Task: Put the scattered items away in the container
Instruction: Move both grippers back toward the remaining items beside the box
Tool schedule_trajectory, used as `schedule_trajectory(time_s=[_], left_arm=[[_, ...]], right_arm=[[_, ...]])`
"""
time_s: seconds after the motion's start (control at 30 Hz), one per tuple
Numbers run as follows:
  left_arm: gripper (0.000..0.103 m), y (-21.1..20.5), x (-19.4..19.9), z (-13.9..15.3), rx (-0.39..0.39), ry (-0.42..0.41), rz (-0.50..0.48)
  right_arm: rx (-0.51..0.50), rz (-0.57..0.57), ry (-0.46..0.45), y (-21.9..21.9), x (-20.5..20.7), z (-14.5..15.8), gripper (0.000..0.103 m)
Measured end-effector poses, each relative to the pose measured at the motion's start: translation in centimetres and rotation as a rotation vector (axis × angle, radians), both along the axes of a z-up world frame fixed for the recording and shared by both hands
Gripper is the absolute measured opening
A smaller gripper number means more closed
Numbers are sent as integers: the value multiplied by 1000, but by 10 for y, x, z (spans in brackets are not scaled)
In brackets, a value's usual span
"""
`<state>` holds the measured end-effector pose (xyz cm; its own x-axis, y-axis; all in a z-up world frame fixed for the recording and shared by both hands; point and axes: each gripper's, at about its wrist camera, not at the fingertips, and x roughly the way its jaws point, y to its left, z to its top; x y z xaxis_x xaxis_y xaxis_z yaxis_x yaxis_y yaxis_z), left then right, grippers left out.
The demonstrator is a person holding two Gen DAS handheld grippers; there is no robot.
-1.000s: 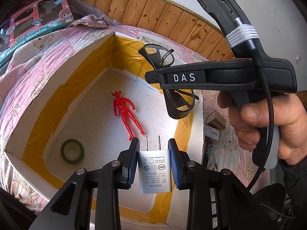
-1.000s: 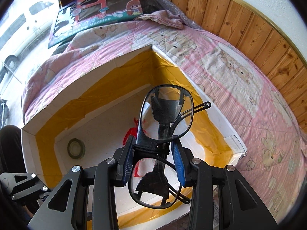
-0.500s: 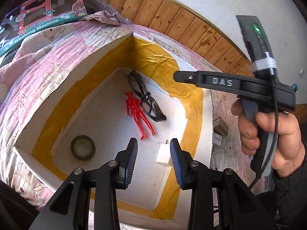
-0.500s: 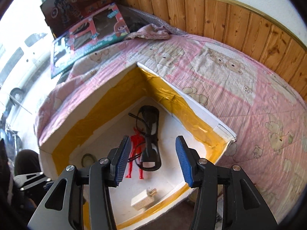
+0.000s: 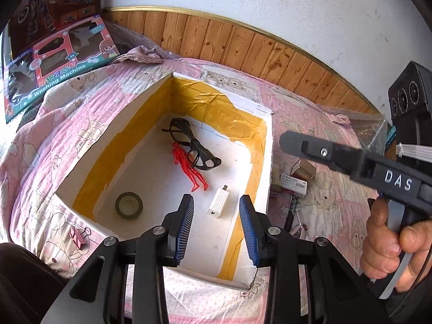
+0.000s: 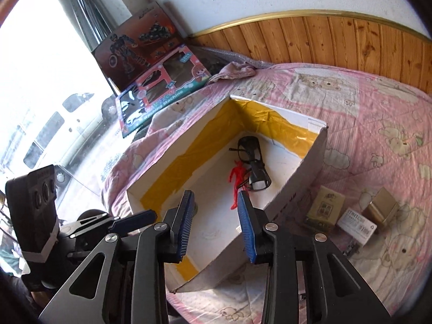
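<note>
In the left wrist view, at nine o'clock low, a pink binder clip [image 5: 78,235] lies on the pink quilt [image 5: 54,140] just outside the container [image 5: 266,167], a white box lined with yellow tape. On its floor, going rightward: a roll of dark tape [image 5: 129,205] at about eight o'clock, a red toy figure [image 5: 189,166] near the centre, black glasses [image 5: 193,145] touching the figure at its one-o'clock side, and a white charger plug [image 5: 218,204] at about five o'clock of the figure. The left gripper [image 5: 216,229] hangs above the near rim with its blue pads spread apart and nothing between them; the charger shows through the gap. At three o'clock, outside the box, a gold block [image 5: 304,169] and a white labelled packet [image 5: 293,182] lie on the quilt. A hand [image 5: 391,245] at four o'clock grips the other tool's handle.

In the right wrist view, the right gripper [image 6: 217,226] is likewise released and empty, over the box's near wall. A beige packet [image 6: 325,209] lies at three o'clock beside the box.
</note>
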<state>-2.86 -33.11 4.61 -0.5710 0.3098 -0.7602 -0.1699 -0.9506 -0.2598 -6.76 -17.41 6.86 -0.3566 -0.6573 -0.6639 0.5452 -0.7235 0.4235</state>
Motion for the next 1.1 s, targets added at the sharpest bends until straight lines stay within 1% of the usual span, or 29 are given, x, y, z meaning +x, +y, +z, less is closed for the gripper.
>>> schedule_trajectory(time_s=[0.1, 0.13, 0.27, 0.43, 0.57, 0.67, 0.83, 0.97, 1.1], left_arm=[[37, 4, 6, 4, -21, 15, -4], [37, 6, 8, 6, -27, 21, -8], [37, 15, 18, 11, -58, 48, -26], [37, 29, 27, 14, -66, 61, -63], [37, 49, 33, 12, -63, 57, -120], [37, 67, 39, 8, -48, 45, -161], [37, 99, 43, -6, -34, 4, -229], [37, 125, 43, -20, -33, -29, -280], [37, 148, 33, -40, -46, -71, -311]], right_arm=[[-34, -10, -15, 11, 12, -3, 35], [-42, -12, -18, 15, 17, -4, 37], [-82, -41, -46, 33, 31, -13, 37], [-125, -117, -114, 64, 48, -37, 38], [-135, -192, -170, 92, 59, -58, 38], [-125, -256, -201, 116, 59, -70, 38], [-109, -368, -247, 153, 55, -87, 38], [-31, -422, -266, 165, 52, -104, 40], [13, -443, -285, 171, 48, -120, 41]])
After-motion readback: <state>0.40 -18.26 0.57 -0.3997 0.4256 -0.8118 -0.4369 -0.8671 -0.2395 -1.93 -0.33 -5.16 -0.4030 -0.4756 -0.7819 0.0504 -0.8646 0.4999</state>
